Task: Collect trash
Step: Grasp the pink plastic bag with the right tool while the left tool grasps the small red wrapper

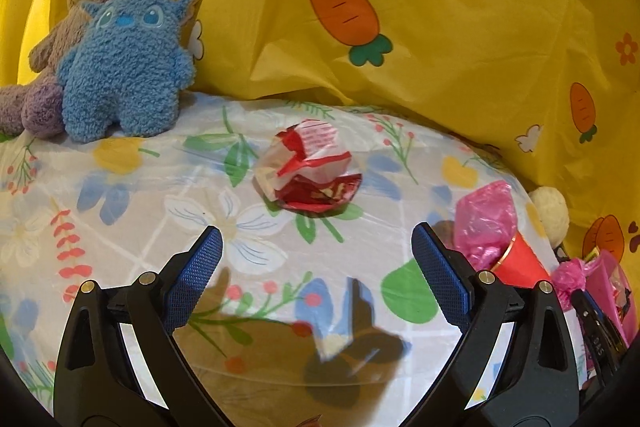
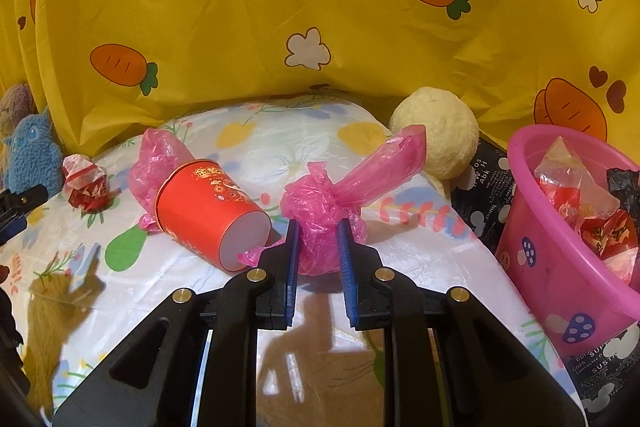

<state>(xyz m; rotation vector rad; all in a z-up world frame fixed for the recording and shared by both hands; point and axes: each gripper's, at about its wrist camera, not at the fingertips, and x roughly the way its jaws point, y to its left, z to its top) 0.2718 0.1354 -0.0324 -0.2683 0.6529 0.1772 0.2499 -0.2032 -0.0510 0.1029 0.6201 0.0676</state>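
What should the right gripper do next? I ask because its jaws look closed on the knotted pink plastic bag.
Probably lift and swing it right toward the pink plastic basket. The right gripper has both blue pads pressed on the knotted pink plastic bag, which sits low over the floral sheet, and the basket already holds crumpled wrappers. The red paper cup lies close on the left, so rise first.
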